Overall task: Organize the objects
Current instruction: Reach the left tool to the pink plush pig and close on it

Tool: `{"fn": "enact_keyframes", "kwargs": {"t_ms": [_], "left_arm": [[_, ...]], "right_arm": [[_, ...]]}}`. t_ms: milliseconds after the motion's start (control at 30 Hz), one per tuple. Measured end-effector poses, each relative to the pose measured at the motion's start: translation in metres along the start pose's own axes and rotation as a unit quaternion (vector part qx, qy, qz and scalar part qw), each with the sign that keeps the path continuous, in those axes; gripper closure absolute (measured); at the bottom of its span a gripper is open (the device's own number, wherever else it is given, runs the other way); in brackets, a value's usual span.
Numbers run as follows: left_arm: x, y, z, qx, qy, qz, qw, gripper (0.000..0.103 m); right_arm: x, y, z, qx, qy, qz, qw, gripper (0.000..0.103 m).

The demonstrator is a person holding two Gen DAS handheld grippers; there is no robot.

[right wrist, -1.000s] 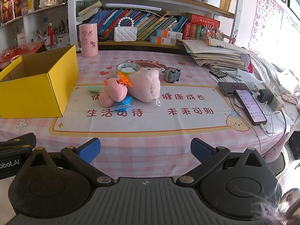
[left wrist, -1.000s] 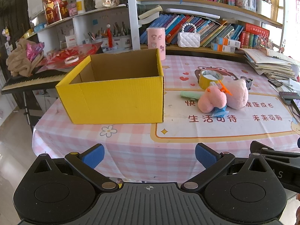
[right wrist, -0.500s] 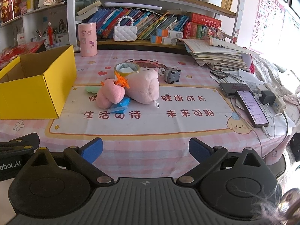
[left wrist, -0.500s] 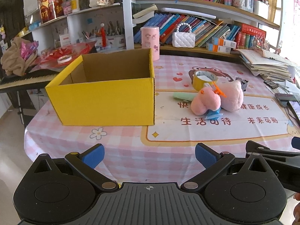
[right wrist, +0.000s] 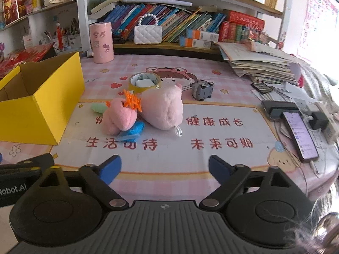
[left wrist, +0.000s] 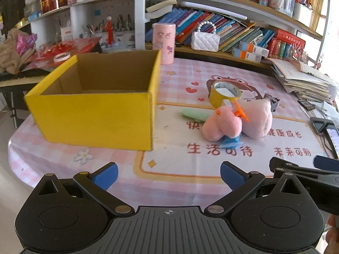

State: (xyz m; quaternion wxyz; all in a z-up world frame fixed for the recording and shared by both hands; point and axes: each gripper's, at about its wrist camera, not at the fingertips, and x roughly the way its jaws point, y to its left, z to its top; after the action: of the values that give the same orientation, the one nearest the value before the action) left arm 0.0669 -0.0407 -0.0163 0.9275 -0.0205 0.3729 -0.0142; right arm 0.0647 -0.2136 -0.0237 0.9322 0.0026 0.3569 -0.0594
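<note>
Centrally, two pink plush toys (right wrist: 148, 110) — fuzzy, touching, orange-tufted — both grippers, left gripper (left wrist: 168, 174) and right gripper (right wrist: 165, 167), spread, empty.

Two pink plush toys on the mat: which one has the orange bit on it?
The smaller pink plush, the one nearer the yellow box. The larger plush beside it shows no orange, only a white loop at its base.

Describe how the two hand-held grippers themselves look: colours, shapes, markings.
The left hand-held gripper and right hand-held gripper match: matte black bodies with ribbed centres, round discs on each side, silver pivot pins, angled black fingers tipped with blue pads. White "Robot.AI" lettering shows on the left one's side in the right wrist view.
</note>
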Motion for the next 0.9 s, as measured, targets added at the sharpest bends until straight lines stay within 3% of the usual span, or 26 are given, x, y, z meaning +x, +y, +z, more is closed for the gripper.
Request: {"fn": "enact_keyframes", "kwargs": {"t_ms": [200,433,900], "left_arm": [[0.021,-0.02,0.012,-0.006,0.001,0.0,1.0,0.0],[0.038,-0.038,0.024,-0.016,0.004,0.019,0.9997,0.0],[0.056,-0.054,0.037,-0.026,0.019,0.024,0.9992,0.0]], "right_arm": [[0.031,-0.025,0.021,-0.002,0.011,0.015,1.0,0.028],[0.068,-0.049,0.049,0.012,0.009,0.058,0.998,0.029],[0.15,-0.045,0.088,-0.029,0.018,0.136,0.99,0.027]]}}
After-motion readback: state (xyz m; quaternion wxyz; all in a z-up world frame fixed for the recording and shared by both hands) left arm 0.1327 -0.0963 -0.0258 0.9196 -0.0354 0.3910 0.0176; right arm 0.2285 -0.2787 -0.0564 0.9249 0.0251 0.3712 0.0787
